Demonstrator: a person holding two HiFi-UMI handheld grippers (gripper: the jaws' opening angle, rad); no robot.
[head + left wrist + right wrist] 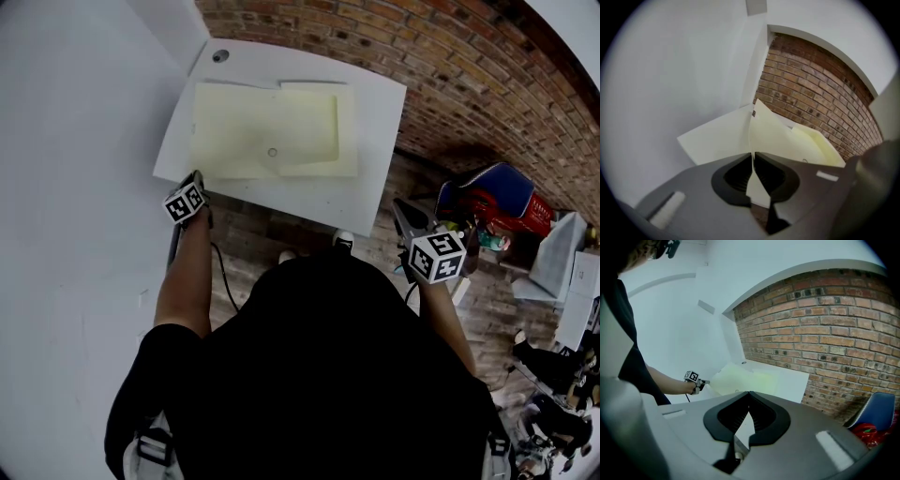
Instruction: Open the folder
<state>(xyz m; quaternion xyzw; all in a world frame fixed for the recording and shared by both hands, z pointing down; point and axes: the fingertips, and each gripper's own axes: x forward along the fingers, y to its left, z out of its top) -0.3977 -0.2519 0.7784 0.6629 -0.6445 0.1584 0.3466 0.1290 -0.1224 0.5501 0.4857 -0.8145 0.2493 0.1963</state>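
A pale yellow folder (272,131) lies spread open on the white table (375,187). My left gripper (197,176) is at the folder's near left corner. In the left gripper view the thin cover (773,136) runs edge-on out of the left gripper (752,157), whose jaws are shut on it. My right gripper (401,208) hangs in the air beyond the table's near right corner, away from the folder. Its jaws (749,394) are shut with nothing in them. From there the folder (740,378) and the left gripper (705,382) show ahead.
A white wall (75,141) runs along the table's left side. Brick-patterned floor (469,84) surrounds the table. A blue chair with red things (497,192) stands to the right. A round hole (220,56) sits at the table's far left corner. A cable (225,281) hangs below the left arm.
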